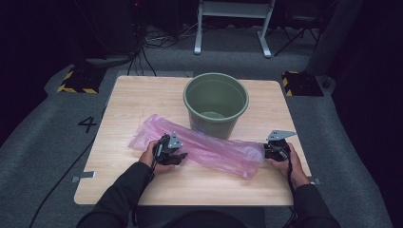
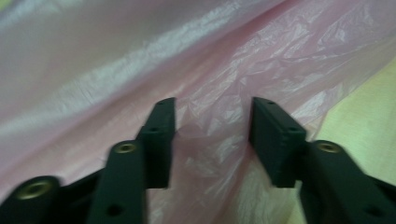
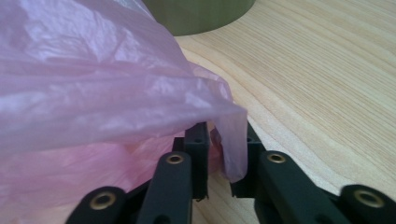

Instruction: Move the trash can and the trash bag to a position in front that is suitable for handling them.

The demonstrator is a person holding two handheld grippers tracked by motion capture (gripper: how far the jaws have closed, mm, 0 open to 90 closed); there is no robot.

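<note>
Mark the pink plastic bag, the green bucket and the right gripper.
pink plastic bag (image 1: 214, 149), high view, middle of the film lying on the table
green bucket (image 1: 216, 118), high view, outer front wall
right gripper (image 3: 224, 163), right gripper view, between its jaws, on the pinched bag edge
</note>
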